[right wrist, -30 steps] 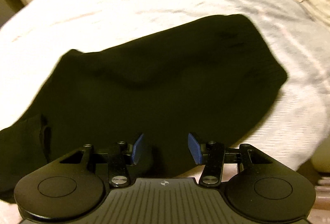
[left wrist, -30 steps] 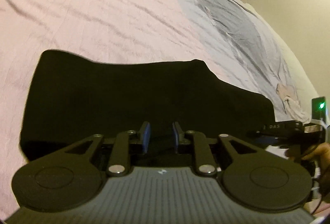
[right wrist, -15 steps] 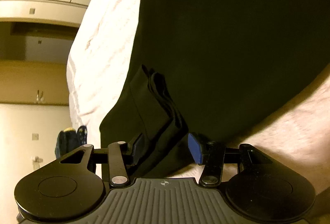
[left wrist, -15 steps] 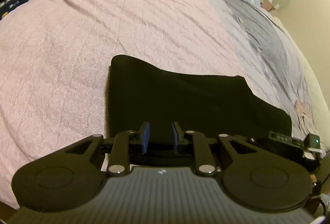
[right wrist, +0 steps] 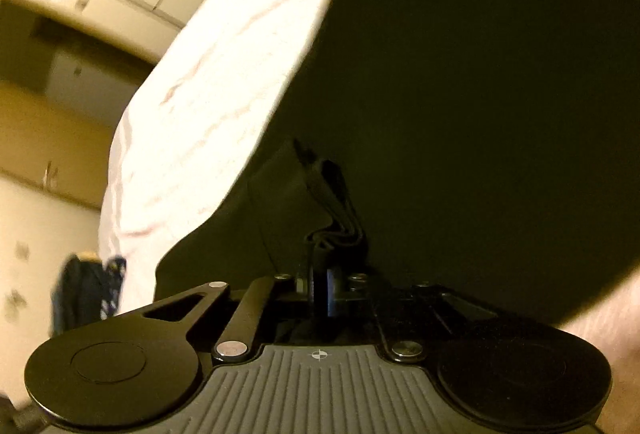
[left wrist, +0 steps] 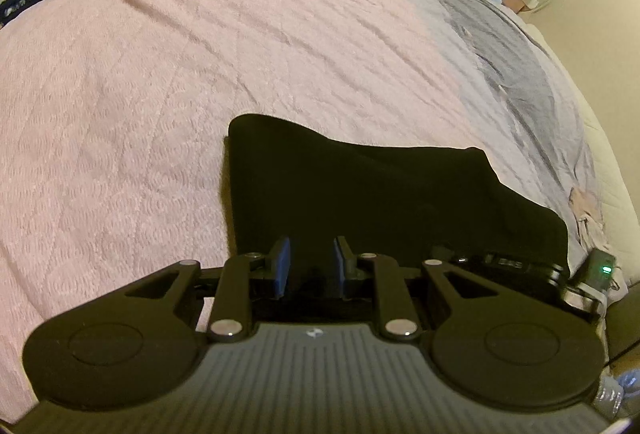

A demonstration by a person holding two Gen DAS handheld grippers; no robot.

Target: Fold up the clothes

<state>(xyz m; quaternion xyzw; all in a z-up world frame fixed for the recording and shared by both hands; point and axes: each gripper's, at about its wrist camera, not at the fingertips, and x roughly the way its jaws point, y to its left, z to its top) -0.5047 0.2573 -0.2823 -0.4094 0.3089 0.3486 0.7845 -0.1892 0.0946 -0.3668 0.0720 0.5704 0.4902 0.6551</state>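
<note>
My right gripper (right wrist: 320, 288) pinches the black garment's (left wrist: 360, 190) bunched edge; my left gripper (left wrist: 309, 266) hangs parted, empty. Soft, limp cloth: grip layered hems.

The black garment (left wrist: 360, 194) has its near edge hidden behind the left gripper (left wrist: 310, 266). In the right wrist view the garment (right wrist: 500, 114) runs off the frame, and a blurred dark bundle (right wrist: 86, 298) stays unidentifiable.
</note>
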